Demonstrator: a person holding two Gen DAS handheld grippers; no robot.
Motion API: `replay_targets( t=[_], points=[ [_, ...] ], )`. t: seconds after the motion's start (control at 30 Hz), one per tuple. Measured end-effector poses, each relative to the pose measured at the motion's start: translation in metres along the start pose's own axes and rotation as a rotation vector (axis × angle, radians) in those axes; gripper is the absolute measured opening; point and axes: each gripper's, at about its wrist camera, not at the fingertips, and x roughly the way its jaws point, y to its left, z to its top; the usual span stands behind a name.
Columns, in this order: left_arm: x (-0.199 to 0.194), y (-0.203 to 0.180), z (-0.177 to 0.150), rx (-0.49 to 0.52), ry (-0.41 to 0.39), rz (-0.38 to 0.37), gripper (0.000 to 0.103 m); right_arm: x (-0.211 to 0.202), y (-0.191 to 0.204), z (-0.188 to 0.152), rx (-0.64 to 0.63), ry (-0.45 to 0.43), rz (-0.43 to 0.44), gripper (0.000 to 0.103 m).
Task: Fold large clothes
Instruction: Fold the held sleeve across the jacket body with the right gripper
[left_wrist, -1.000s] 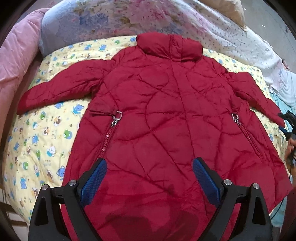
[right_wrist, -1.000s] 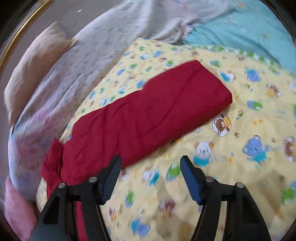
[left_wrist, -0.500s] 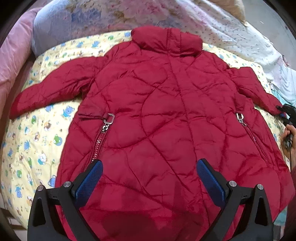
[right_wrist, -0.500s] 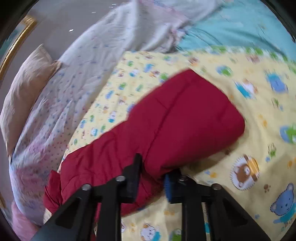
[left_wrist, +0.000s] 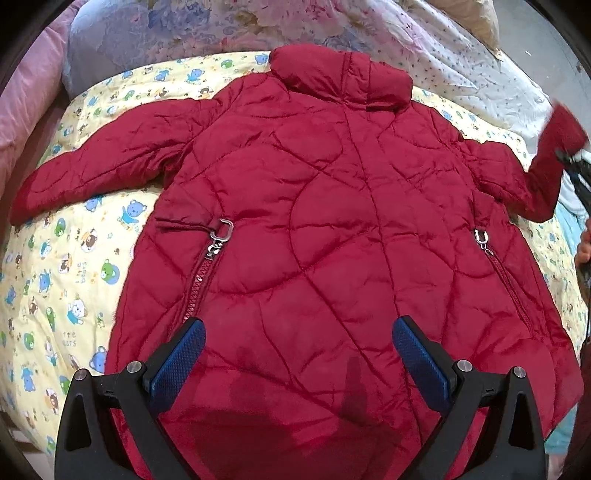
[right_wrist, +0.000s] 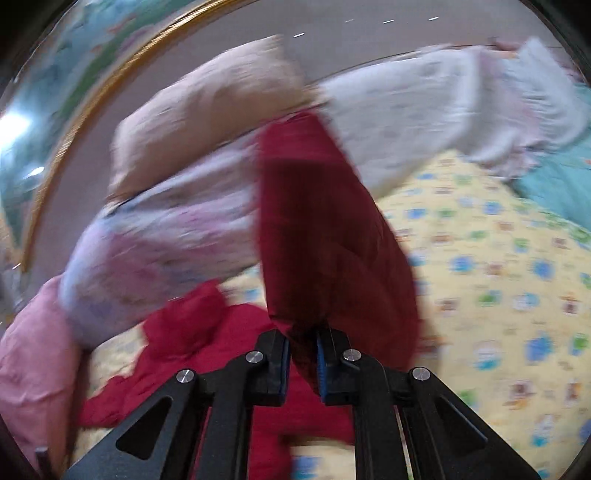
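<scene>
Left wrist view: a bed (left_wrist: 55, 280) under a yellow cotton sheet printed with small cartoon bears carries a red quilted coat (left_wrist: 332, 236), puffy and shiny, stitched in curved seams. The coat lies flat with its long axis running from the hem near the camera up to the stand-up collar (left_wrist: 340, 79) at the far end; its lower hem is cut off behind the gripper frame. One sleeve (left_wrist: 107, 166) stretches flat towards the picture's left; the other sleeve (left_wrist: 546, 166) is raised off the sheet at the right edge. Two slanted zip pockets with metal pulls (left_wrist: 221, 236) sit on the body. Floral and pink bedding (left_wrist: 184, 29) is bunched beyond the collar. The left gripper (left_wrist: 299, 354) hovers over the hem, jaws spread wide with nothing between them. In the blurred right wrist view, the right gripper (right_wrist: 303, 354) has its jaws clamped on the raised sleeve cuff (right_wrist: 325, 236), which stands up in front of the camera.
</scene>
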Motion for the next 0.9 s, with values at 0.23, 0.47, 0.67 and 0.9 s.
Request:
replay_targets(
  t=[0.23,0.47,0.67,0.9],
  points=[
    [-0.009,0.011,0.0,-0.016,-0.012,0.0,0.102,0.043,0.089,-0.019,-0.167,0.149,0.15,0.009],
    [-0.014,0.024,0.003,-0.058,-0.022,-0.016,0.102,0.097,0.149,-0.059,-0.272,0.328,0.223,0.008],
    [-0.014,0.04,0.011,-0.1,-0.029,-0.04,0.102,0.144,0.181,-0.109,-0.352,0.458,0.239,0.008],
    [0.004,0.068,0.036,-0.178,-0.003,-0.157,0.102,0.163,0.213,-0.154,-0.447,0.526,0.29,0.008]
  ],
)
